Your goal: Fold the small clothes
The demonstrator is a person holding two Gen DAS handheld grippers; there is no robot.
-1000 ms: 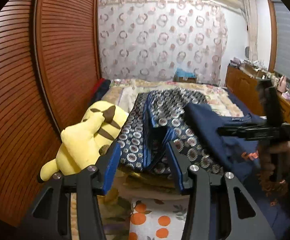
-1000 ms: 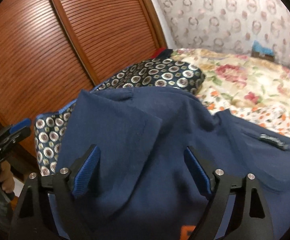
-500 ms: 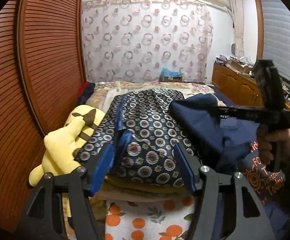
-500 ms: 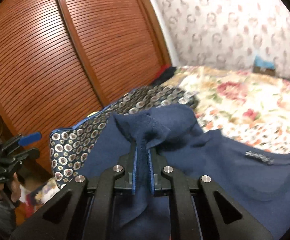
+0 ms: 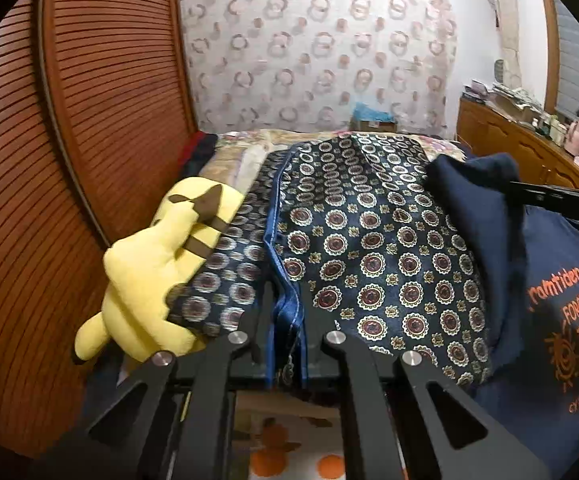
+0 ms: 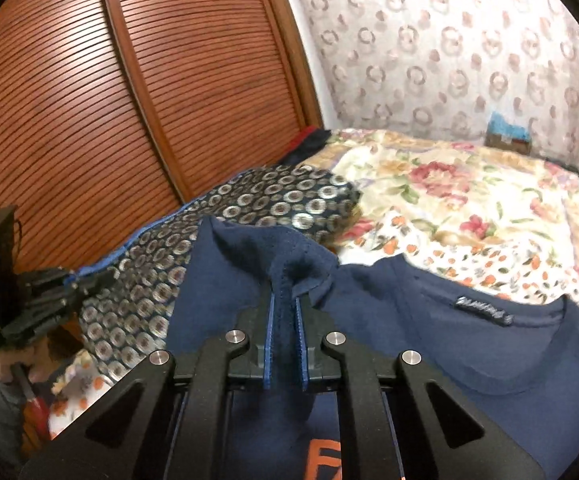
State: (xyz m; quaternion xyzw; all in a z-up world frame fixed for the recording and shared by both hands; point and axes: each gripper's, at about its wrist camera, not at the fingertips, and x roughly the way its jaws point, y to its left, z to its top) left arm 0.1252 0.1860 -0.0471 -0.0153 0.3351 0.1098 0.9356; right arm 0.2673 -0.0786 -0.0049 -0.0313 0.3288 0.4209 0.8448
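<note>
A dark patterned garment (image 5: 369,248) with a blue hem lies on the bed, partly under a navy T-shirt (image 6: 429,344) with orange print. My left gripper (image 5: 285,308) is closing, and its pads press on the garment's blue hem at the near edge. My right gripper (image 6: 285,304) is shut on a raised fold of the T-shirt's sleeve. In the left wrist view the right gripper (image 5: 553,196) shows at the right edge, holding the T-shirt (image 5: 549,300) up. The right wrist view shows the left gripper (image 6: 49,284) far left, at the patterned garment (image 6: 257,204).
A yellow plush toy (image 5: 149,272) lies left of the patterned garment, against louvred wooden doors (image 5: 89,120). A floral bedspread (image 6: 469,200) covers the bed behind the clothes. A wooden dresser (image 5: 521,152) with clutter stands at the right, and a curtain (image 5: 321,48) hangs at the back.
The left gripper moved forward and down onto the patterned garment's blue hem and closed on it. The right gripper closed on the T-shirt sleeve and lifted it slightly.
</note>
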